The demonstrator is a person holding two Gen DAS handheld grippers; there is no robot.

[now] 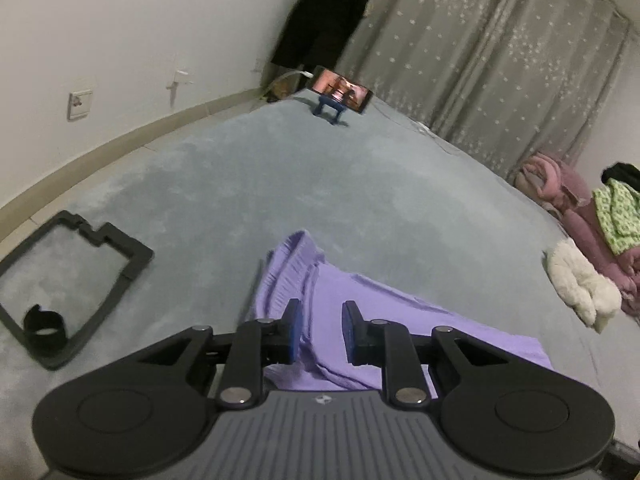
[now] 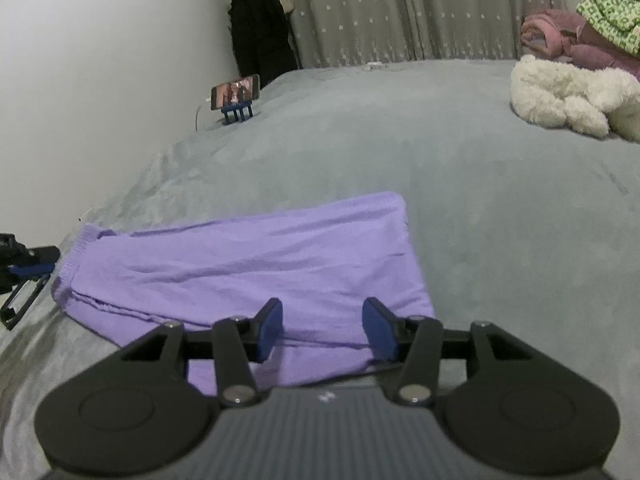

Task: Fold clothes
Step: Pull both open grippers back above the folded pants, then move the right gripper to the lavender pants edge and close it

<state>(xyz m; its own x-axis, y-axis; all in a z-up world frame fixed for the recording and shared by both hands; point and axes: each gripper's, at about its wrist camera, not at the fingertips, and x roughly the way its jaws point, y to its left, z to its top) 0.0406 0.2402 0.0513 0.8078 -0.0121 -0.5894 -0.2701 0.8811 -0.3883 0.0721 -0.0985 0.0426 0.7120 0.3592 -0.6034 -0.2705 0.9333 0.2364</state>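
Note:
A lilac knit garment lies folded in a long band across the grey bed cover, its ribbed end pointing left. My right gripper hovers over its near right edge, jaws open, with the cloth lying flat below and nothing pinched. In the left wrist view the same garment runs under my left gripper. Its blue pads stand a narrow gap apart, and cloth shows through the gap without being pressed. The left gripper also shows at the far left of the right wrist view, beside the ribbed end.
A black plastic frame lies on the bed at the left. A phone on a blue stand sits at the far edge by the wall. A white fluffy garment, pink clothes and a green patterned piece are piled at the right.

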